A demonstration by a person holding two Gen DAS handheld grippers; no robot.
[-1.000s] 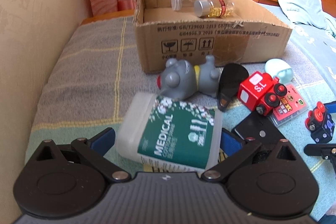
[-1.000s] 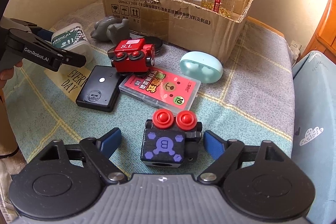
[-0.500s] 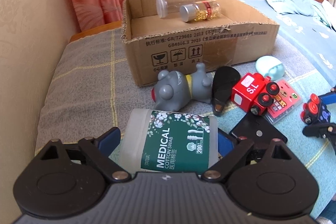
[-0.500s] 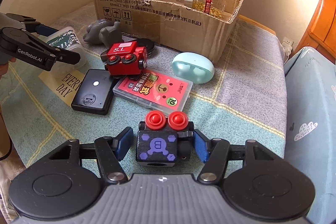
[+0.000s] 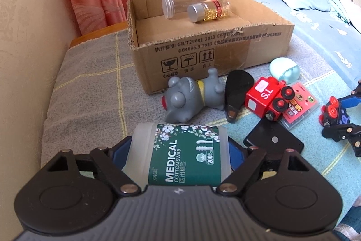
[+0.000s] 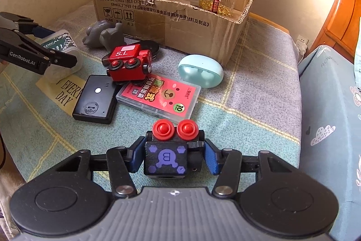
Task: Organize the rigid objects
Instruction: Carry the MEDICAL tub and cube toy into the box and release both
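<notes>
Two padded jaws pinch — frosted swab box, blocky toy.

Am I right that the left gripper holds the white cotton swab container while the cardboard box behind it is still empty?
Not quite: the brown cardboard box is not empty. The left wrist view shows a clear empty plastic vial and a silver-capped bottle of yellow capsules lying inside it. The rest holds: the left gripper does clamp the white cotton swab container.

I count two toy train cars, red and black, two bottles in one cardboard box, one swab tub, one gray mouse.
</notes>
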